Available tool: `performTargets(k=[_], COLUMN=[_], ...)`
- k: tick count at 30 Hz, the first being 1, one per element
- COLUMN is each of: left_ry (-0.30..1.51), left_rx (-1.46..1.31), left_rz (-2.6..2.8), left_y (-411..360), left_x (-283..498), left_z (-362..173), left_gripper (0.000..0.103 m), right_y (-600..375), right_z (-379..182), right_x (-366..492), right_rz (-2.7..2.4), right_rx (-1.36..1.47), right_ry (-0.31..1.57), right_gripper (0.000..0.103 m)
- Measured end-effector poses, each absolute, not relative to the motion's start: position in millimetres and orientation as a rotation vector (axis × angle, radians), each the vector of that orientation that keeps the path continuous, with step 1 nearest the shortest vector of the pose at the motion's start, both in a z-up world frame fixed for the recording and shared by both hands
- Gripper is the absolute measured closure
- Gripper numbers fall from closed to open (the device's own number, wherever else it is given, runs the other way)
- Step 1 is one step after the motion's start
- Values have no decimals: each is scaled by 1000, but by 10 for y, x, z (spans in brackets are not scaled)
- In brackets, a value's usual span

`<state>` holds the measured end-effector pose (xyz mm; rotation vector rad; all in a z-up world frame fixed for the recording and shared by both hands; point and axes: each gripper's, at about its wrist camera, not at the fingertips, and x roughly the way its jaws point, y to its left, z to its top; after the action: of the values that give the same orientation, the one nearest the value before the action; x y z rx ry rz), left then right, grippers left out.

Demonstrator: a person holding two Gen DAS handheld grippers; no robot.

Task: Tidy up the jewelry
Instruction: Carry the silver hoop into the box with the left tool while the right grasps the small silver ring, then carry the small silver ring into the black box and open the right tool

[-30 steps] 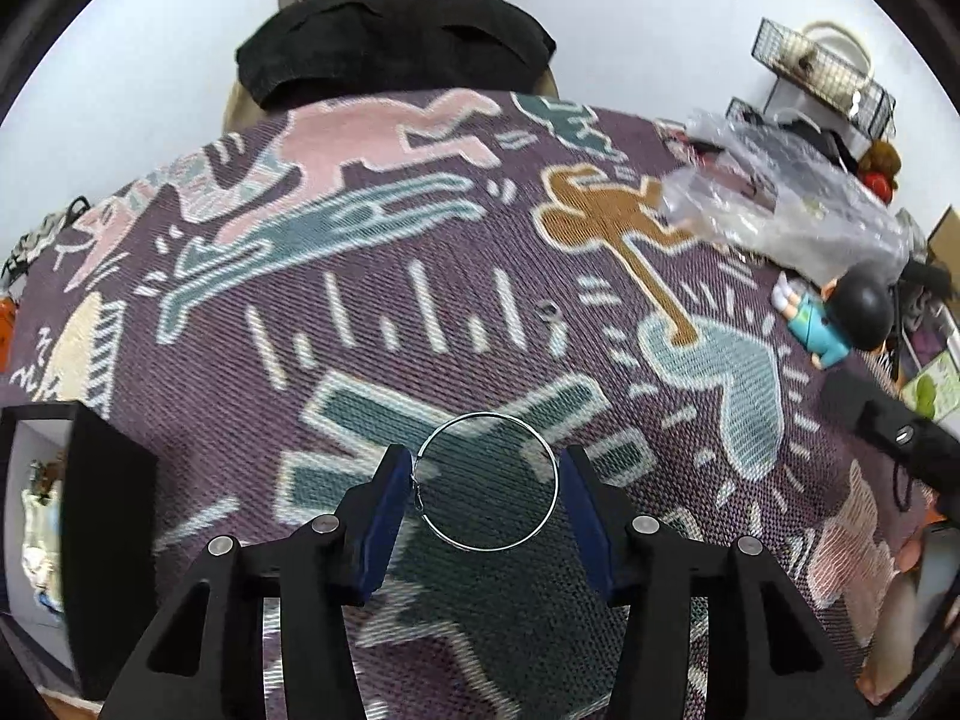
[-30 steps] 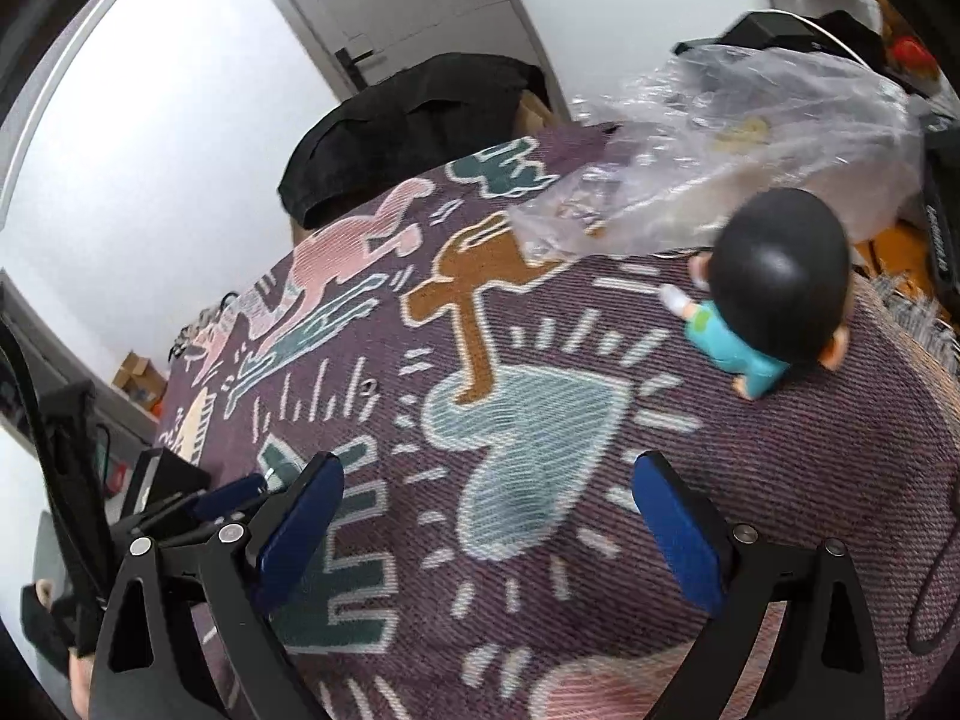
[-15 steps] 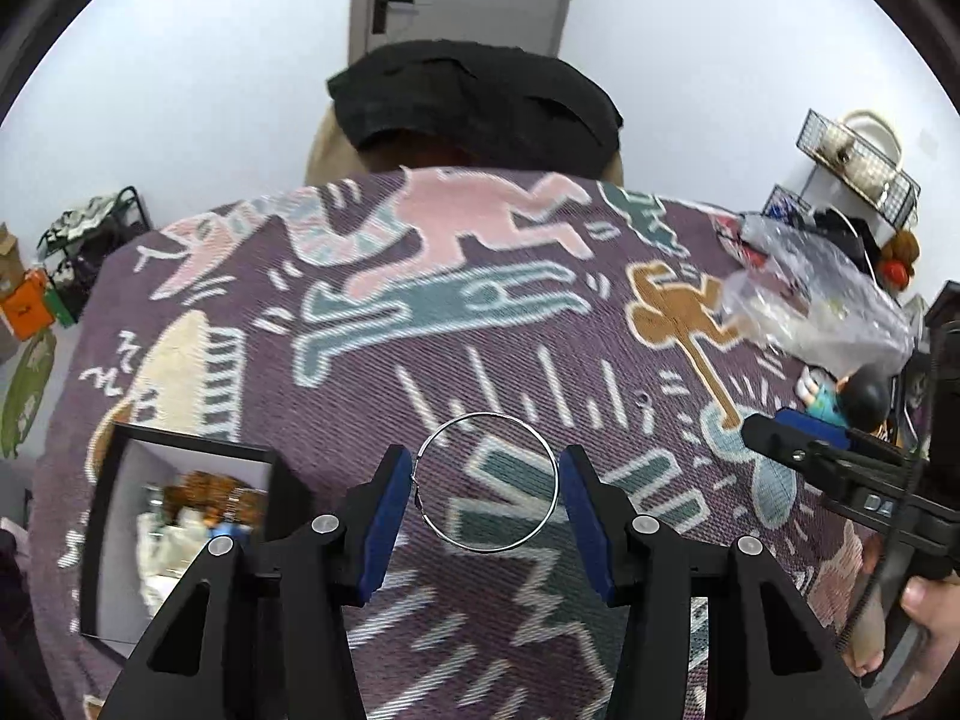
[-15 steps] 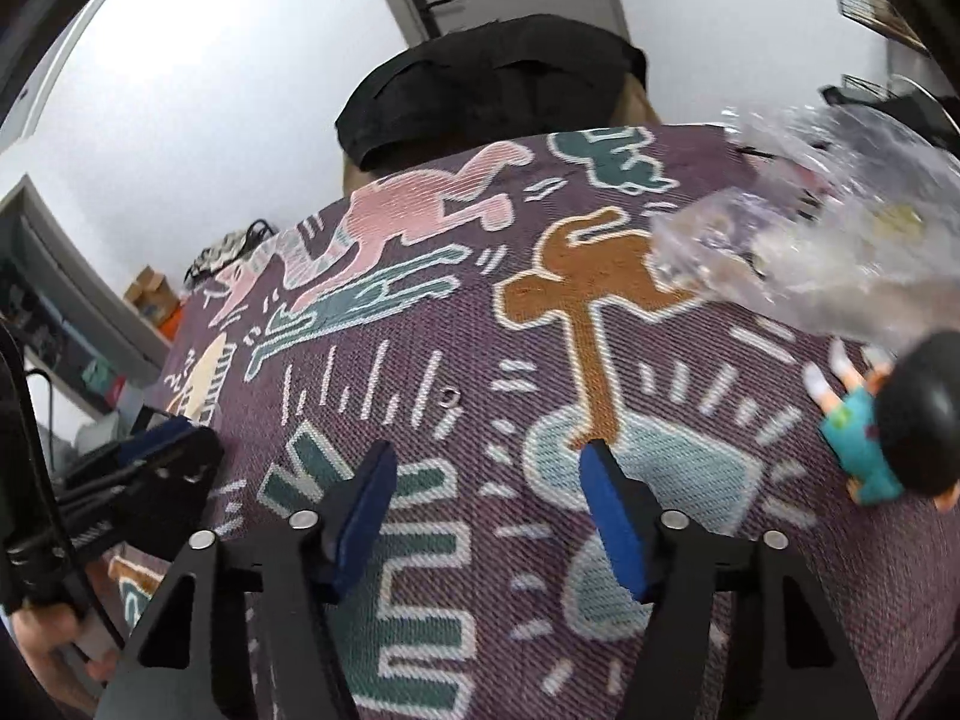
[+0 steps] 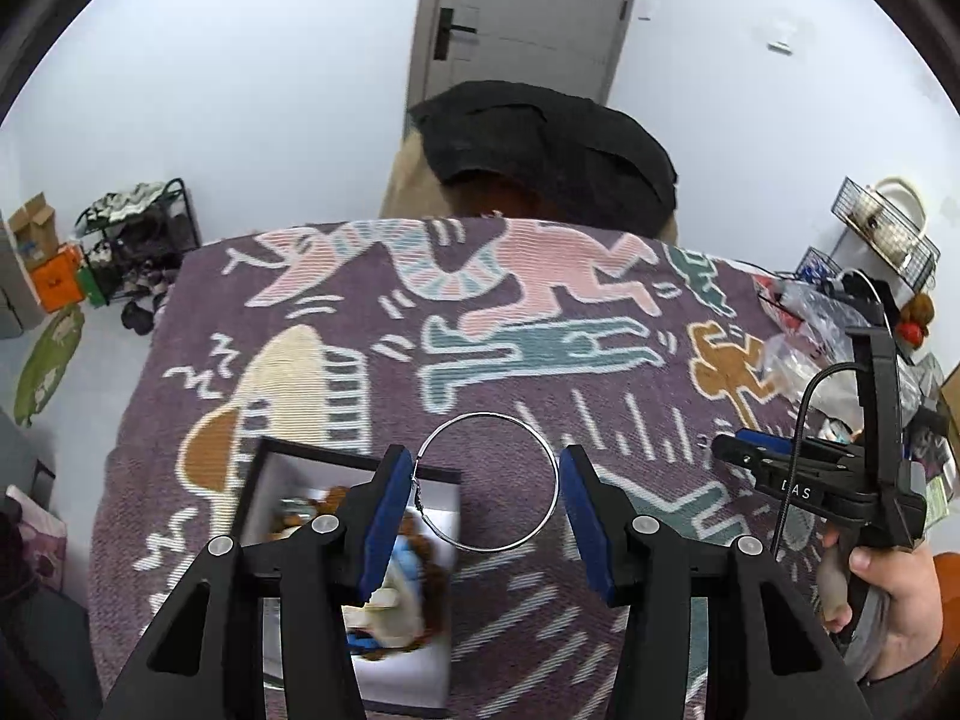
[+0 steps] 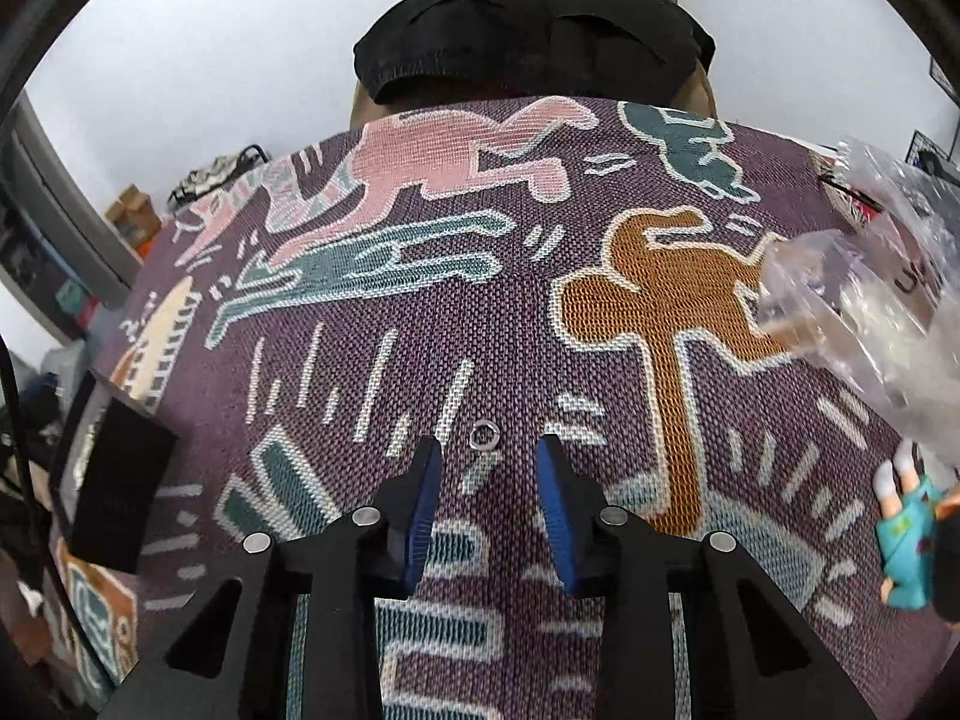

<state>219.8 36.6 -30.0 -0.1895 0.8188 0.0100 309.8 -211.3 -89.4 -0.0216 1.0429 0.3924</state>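
Observation:
My left gripper (image 5: 485, 483) is shut on a large thin silver hoop (image 5: 543, 456), held in the air above the patterned cloth, just right of an open black box (image 5: 264, 468) with jewelry inside. A small silver ring (image 6: 486, 437) lies on the cloth. My right gripper (image 6: 487, 462) is open, low over the cloth, its blue pads (image 6: 423, 498) on either side just short of the ring. The right gripper also shows in the left wrist view (image 5: 744, 450), held by a hand at the right.
The table is covered by a purple cloth (image 5: 540, 330) with figures. A crinkled clear plastic bag (image 6: 888, 300) and a small toy figure (image 6: 906, 534) lie at the right. A black chair back (image 5: 546, 144) stands behind the table. The black box also shows in the right wrist view (image 6: 114, 474).
My left gripper has lifted and moved left with the hoop, to beside the box. My right gripper has narrowed its opening and moved left and down toward the small ring.

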Motion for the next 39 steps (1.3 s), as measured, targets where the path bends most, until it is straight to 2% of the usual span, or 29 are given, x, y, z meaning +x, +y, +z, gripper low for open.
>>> performTargets(k=[7,12,14,23,28,39], left_ry=[815,820,831,877,849,815], left_rx=[-219,-241,-243,-268,-267,-285], left_rz=[46,60,60,51,57,94], left_y=[690,865,898,1050,1135,1389], left_x=[2101,2032,2029,1917,1786,1518], left_z=[-333,-379,-399,-496,-447,-387], left_gripper=[50,50,50,47,35,35], right_y=[-1948,-1843,-1826,-1595,-1376,-828], right_z=[-973,-1047,-1038,-737,-481,-96], right_x=[3200,3229,3229,2970,2775,2360], right_rz=[369,350,355,438,500,656], right_rx=[-94,-156,-158,-177,-186,-207], right_ry=[1059,1065,1069,1006,950,869], right_gripper=[73,82,89,89,89,89])
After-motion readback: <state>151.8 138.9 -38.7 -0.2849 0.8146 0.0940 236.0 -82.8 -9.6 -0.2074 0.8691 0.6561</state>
